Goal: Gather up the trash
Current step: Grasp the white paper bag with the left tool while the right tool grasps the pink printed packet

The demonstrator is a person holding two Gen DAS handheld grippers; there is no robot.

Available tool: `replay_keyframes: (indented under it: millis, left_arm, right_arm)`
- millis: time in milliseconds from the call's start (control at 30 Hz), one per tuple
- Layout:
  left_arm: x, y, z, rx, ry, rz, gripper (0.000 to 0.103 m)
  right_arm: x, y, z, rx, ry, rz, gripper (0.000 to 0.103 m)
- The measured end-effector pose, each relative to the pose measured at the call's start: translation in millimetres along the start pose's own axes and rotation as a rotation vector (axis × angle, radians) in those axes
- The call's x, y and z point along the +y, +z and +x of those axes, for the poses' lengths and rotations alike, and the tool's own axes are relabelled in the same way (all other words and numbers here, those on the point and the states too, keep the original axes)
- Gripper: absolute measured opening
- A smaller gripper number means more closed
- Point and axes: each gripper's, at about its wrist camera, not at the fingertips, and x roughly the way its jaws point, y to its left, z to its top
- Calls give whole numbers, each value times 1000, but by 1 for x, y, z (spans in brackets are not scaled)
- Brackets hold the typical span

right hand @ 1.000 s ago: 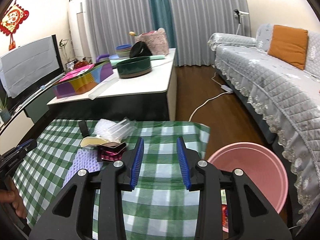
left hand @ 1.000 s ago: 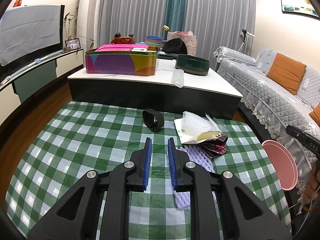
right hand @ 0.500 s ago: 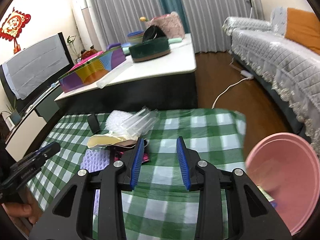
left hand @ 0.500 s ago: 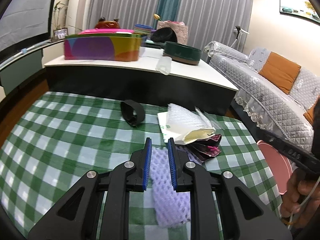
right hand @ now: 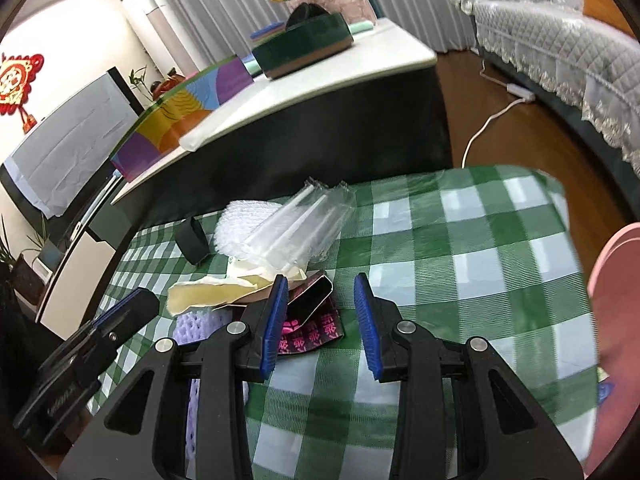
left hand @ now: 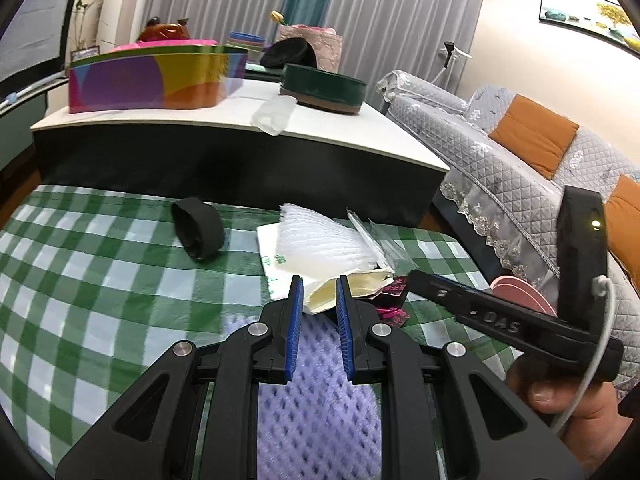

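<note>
Left wrist view. My left hand-held gripper (left hand: 318,286) hovers over the green-checked tabletop (left hand: 80,280) with its blue pads a narrow gap apart and nothing pinched between them. Beneath it lies a purple foam net (left hand: 316,408). Just past the fingertips sits the trash pile: a torn cream paper scrap (left hand: 352,286), a white foam net (left hand: 320,244) on a white printed sheet (left hand: 272,256), clear plastic wrappers (left hand: 380,240), and a dark pink-printed wrapper (left hand: 394,300) at its right edge. A black band (left hand: 198,232) stands apart to the left. My right hand-held gripper (left hand: 500,320) enters from the right, held by a hand (left hand: 568,412), its tip near the pink-printed wrapper; a pink bin (left hand: 520,292) shows behind it.

Right wrist view. My right hand-held gripper (right hand: 322,280) is spread, nothing between its pads. The pink-printed wrapper (right hand: 316,328) lies just beside the left pad, touching the cream paper scrap (right hand: 212,292). Clear plastic wrappers (right hand: 296,228) rest on the white foam net (right hand: 236,224). The purple foam net (right hand: 196,324) shows partly. The pink bin (right hand: 616,320) stands off the tabletop's right edge. The left hand-held gripper (right hand: 132,308) appears at lower left.
</note>
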Motion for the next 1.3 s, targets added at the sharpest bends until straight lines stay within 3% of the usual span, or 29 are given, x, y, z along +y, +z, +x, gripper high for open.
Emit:
replay_keyframes:
  millis: [333,433,500,567,733,1067,1300]
  left_arm:
    - [-4,-2,28,77,30,15,18]
    - [-1,-2,32,95,46,6,19]
    - [1,-2,32,98,57,2,26]
    - [2,-1,32,98,70,0,41]
    - [3,0,36,110,81,-1,41]
    - [-12,3,41,90,56,4,50]
    - [-12,11,32,17,31,-23,53]
  right_arm:
    - [-2,-2,16,40,20,22,34]
    - [0,-2,17,47,34,16,24]
    - [2,-2,15,42,33,5,21]
    - [3,-2,10,36,36,-7,18]
    - [3,1,-3,19,35,-9,13]
    - [-13,4,-29,-16,-3,9,10]
    - [-24,3,-30,-13,-12,21,10]
